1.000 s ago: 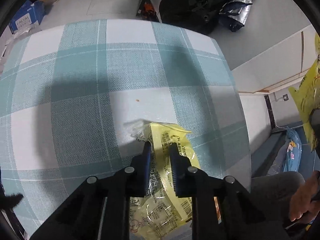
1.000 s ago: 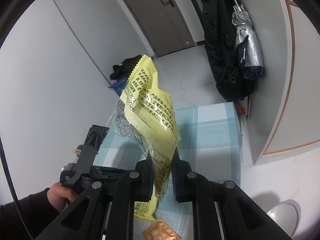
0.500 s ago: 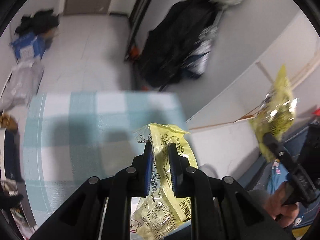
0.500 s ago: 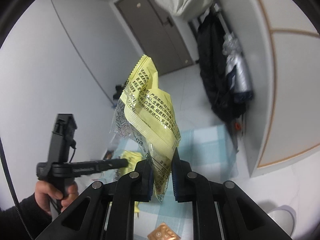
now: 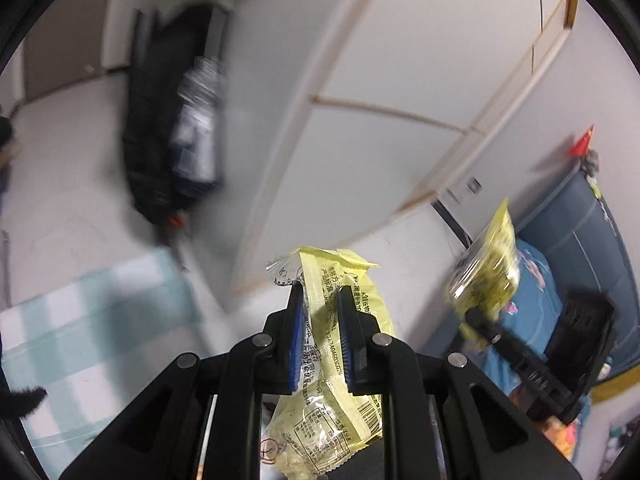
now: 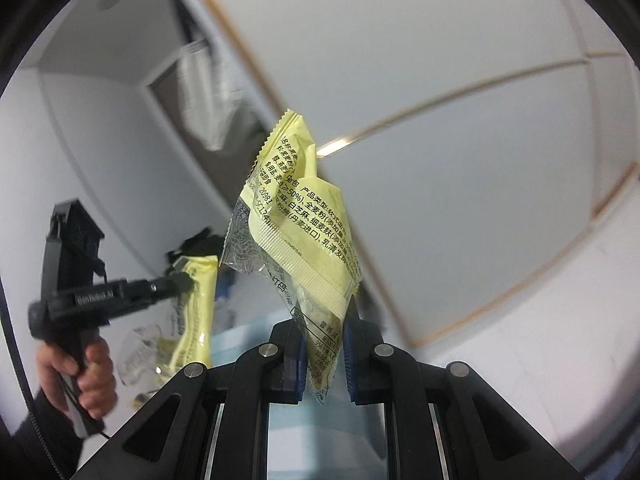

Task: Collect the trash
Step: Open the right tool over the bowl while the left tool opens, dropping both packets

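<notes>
White panelled wall (image 5: 400, 92), checked tablecloth (image 5: 96, 320), blue bedding (image 5: 560, 280).

Open air ahead at 12 o'clock up to white wall panels (image 5: 400, 80); checked bench (image 5: 92, 320) at 8 o'clock below; dark hanging coats (image 5: 160, 128) at 10; blue bed (image 5: 568, 248) at 3

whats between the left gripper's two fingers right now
A yellow wrapper is pinched between the left gripper fingers, clear of the table. The left wrist view shows it.
</notes>
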Demonstrator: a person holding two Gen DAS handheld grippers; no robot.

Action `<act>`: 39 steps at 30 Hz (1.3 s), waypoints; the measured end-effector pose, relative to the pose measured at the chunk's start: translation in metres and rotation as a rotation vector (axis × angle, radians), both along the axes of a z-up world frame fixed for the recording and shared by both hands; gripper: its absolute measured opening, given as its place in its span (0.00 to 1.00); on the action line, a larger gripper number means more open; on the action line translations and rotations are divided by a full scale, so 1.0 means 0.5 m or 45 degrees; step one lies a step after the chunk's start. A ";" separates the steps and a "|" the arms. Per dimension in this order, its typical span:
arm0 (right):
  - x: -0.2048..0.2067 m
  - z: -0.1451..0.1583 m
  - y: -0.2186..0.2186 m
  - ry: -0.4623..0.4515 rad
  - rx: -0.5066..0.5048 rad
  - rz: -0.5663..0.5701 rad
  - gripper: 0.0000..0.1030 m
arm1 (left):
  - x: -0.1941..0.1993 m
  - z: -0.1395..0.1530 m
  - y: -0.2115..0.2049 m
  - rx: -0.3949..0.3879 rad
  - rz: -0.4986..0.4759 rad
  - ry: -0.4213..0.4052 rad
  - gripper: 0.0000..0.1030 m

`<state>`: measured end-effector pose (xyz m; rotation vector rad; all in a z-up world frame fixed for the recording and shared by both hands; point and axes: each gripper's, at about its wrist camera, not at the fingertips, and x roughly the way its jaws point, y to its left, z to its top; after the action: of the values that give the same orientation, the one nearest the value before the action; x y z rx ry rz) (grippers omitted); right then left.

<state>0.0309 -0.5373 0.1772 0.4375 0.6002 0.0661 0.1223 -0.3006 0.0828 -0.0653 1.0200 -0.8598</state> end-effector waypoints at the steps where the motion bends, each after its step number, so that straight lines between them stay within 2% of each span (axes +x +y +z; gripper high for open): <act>1: -0.015 -0.021 -0.030 0.030 0.018 -0.035 0.14 | 0.006 -0.018 -0.036 0.014 -0.039 0.039 0.11; 6: -0.058 -0.143 -0.133 0.197 0.119 -0.169 0.14 | 0.032 -0.151 -0.187 0.139 -0.145 0.204 0.11; 9: -0.080 -0.249 -0.184 0.338 0.190 -0.238 0.14 | 0.034 -0.236 -0.238 0.228 -0.204 0.270 0.11; 14: -0.098 -0.395 -0.225 0.522 0.259 -0.293 0.14 | 0.048 -0.361 -0.298 0.353 -0.245 0.374 0.11; 15: -0.103 -0.421 -0.229 0.553 0.274 -0.302 0.14 | 0.036 -0.371 -0.299 0.378 -0.254 0.385 0.11; 22: -0.104 -0.590 -0.247 0.790 0.374 -0.333 0.14 | 0.006 -0.538 -0.341 0.533 -0.321 0.534 0.11; 26: -0.087 -0.659 -0.239 0.896 0.430 -0.326 0.15 | -0.019 -0.608 -0.345 0.615 -0.354 0.591 0.11; 30: -0.074 -0.716 -0.224 0.995 0.486 -0.299 0.16 | -0.031 -0.670 -0.341 0.652 -0.344 0.684 0.12; 32: -0.067 -0.742 -0.214 1.035 0.522 -0.285 0.17 | -0.036 -0.689 -0.344 0.680 -0.348 0.689 0.12; 35: -0.053 -0.764 -0.216 1.063 0.556 -0.293 0.20 | -0.041 -0.708 -0.341 0.661 -0.331 0.746 0.16; 37: -0.043 -0.776 -0.210 1.096 0.564 -0.300 0.30 | -0.039 -0.720 -0.335 0.628 -0.309 0.791 0.22; 39: -0.044 -0.784 -0.202 1.131 0.564 -0.310 0.44 | -0.042 -0.730 -0.331 0.633 -0.307 0.814 0.27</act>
<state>0.0089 -0.6384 -0.2149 0.9820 1.4102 -0.2484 0.1011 -0.4660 -0.2824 0.2231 1.8490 -0.7927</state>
